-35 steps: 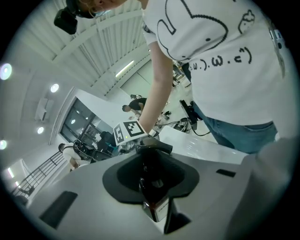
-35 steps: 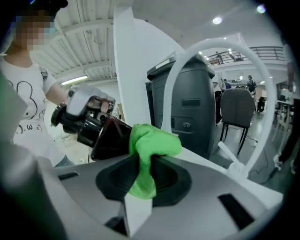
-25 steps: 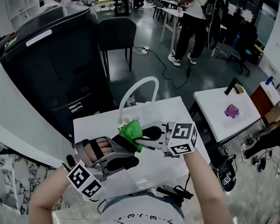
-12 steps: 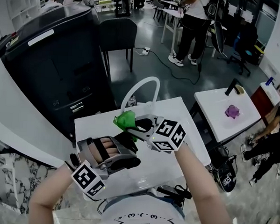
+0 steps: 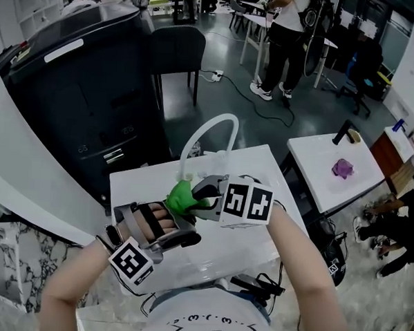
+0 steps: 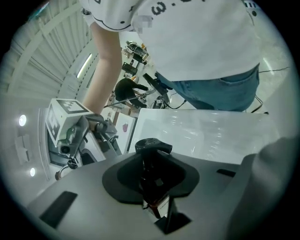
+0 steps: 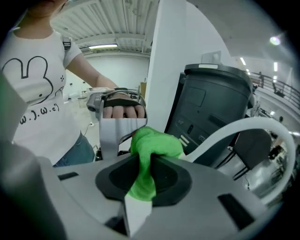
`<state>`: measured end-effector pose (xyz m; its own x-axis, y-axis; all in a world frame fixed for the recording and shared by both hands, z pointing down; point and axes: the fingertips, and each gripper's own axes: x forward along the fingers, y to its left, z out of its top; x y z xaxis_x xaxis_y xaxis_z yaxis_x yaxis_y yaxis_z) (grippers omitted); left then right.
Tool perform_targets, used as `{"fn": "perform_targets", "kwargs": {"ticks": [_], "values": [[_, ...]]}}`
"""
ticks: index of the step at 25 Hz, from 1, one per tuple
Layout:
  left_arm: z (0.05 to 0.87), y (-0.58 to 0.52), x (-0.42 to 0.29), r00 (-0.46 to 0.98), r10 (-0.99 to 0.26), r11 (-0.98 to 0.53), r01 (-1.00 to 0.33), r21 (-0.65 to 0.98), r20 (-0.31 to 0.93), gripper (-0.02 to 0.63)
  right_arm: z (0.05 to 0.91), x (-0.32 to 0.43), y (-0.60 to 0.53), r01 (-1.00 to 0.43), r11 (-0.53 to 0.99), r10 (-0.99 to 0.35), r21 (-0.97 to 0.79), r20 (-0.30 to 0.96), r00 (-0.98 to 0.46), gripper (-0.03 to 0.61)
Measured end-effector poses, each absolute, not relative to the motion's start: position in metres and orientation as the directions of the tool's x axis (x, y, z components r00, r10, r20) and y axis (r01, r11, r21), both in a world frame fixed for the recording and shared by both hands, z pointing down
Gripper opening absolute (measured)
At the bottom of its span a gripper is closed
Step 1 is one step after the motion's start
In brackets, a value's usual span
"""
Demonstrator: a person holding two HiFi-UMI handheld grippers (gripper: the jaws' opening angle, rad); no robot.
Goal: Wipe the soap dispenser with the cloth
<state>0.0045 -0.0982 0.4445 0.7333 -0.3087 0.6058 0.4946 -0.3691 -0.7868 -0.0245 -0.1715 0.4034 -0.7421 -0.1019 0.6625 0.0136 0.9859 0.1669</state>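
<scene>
Green cloth (image 7: 157, 143) pinched in right gripper (image 7: 149, 164) | left gripper (image 6: 154, 187) clamped on dark soap dispenser (image 6: 153, 147) — pump end outward | cloth near, just beyond that pump end

my jaws pinch the green cloth (image 7: 152, 154); the left gripper (image 7: 123, 133) faces me just beyond it.
</scene>
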Motion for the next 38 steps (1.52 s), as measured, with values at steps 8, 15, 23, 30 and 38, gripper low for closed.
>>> {"fn": "perform_targets", "kwargs": {"ticks": [8, 15, 23, 30, 38], "values": [[0.459, -0.100, -0.002, 0.675, -0.348, -0.279, 0.588, -0.759, 0.651, 0.104, 0.426, -0.047, -0.189, 0.088, 0.986, -0.063, 0.145, 0.792, -0.608, 0.083], [0.462, -0.085, -0.008, 0.678, -0.322, -0.269, 0.604, -0.750, 0.661, 0.104, 0.450, -0.065, -0.210, -0.006, 0.988, -0.130, 0.157, 0.797, -0.590, 0.083], [0.466, -0.086, -0.018, 0.668, -0.314, -0.289, 0.610, -0.738, 0.675, 0.104, 0.441, -0.067, -0.185, 0.090, 0.988, -0.046, 0.126, 0.792, -0.609, 0.081], [0.473, -0.081, -0.014, 0.656, -0.299, -0.261, 0.642, -0.721, 0.693, 0.104, 0.434, -0.061, -0.151, 0.231, 0.973, 0.133, 0.006, 0.801, -0.583, 0.081], [0.479, -0.070, -0.011, 0.637, -0.266, -0.289, 0.663, -0.690, 0.723, 0.104, 0.448, -0.080, -0.171, 0.168, 0.984, 0.057, 0.053, 0.804, -0.592, 0.081]]}}
